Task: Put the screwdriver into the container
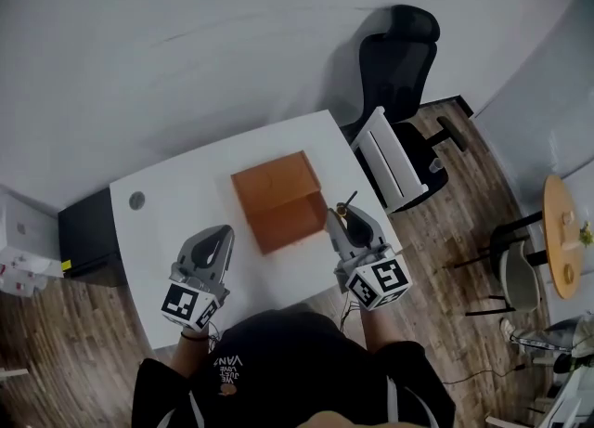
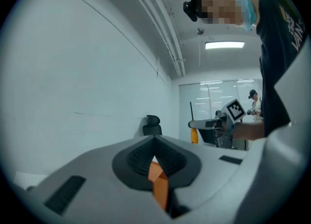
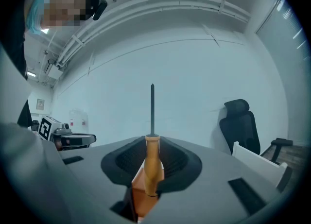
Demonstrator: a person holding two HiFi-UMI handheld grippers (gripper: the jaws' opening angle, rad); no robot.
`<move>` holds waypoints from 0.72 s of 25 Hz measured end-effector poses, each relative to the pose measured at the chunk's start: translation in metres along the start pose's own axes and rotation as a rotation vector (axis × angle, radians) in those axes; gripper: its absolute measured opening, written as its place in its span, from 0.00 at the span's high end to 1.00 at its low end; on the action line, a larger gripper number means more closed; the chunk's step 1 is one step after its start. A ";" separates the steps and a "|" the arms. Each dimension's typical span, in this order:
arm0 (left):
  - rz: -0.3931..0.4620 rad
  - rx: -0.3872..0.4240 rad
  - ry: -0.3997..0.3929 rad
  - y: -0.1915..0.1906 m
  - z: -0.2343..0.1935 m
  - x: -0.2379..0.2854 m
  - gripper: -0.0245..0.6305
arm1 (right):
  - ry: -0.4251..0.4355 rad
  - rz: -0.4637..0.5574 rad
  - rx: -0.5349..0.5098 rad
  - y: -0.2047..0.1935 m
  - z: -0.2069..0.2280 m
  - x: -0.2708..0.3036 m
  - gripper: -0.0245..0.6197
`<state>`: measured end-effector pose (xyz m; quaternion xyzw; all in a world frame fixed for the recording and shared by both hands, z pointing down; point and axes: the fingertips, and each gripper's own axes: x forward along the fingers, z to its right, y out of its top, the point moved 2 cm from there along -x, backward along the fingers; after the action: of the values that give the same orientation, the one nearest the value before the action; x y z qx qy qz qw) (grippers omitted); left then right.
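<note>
An orange-brown box-shaped container point(image 1: 278, 199) sits mid-table on the white table point(image 1: 176, 194). My right gripper point(image 1: 342, 220) hovers at the box's right edge, shut on the screwdriver point(image 3: 152, 162). Its orange handle is pinched between the pads and its dark shaft point(image 3: 152, 109) points straight out past the jaws. The shaft tip point(image 1: 347, 203) shows in the head view just beyond the gripper. My left gripper point(image 1: 221, 236) is to the left of the box, near the table's front, shut and empty. Orange of the container point(image 2: 159, 185) shows through the slit of its closed jaws point(image 2: 154, 156).
A black office chair point(image 1: 401, 55) and a white slatted chair point(image 1: 392, 164) stand off the table's far right corner. A round wooden side table point(image 1: 561, 231) is at the far right, and a black cabinet point(image 1: 88, 229) at the left. A cable grommet point(image 1: 137, 200) marks the table's left side.
</note>
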<state>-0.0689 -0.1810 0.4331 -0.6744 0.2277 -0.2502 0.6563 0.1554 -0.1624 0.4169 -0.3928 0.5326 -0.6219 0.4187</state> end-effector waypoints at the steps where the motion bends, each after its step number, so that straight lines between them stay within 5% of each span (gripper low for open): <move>1: 0.001 0.000 0.009 0.000 -0.001 0.000 0.94 | 0.010 -0.004 -0.002 0.000 0.000 0.003 0.82; 18: -0.013 -0.005 0.100 -0.003 -0.014 0.000 0.94 | 0.121 -0.044 -0.070 -0.005 0.003 0.045 0.82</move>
<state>-0.0780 -0.1915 0.4366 -0.6642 0.2563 -0.2872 0.6408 0.1424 -0.2050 0.4240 -0.3804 0.5696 -0.6347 0.3579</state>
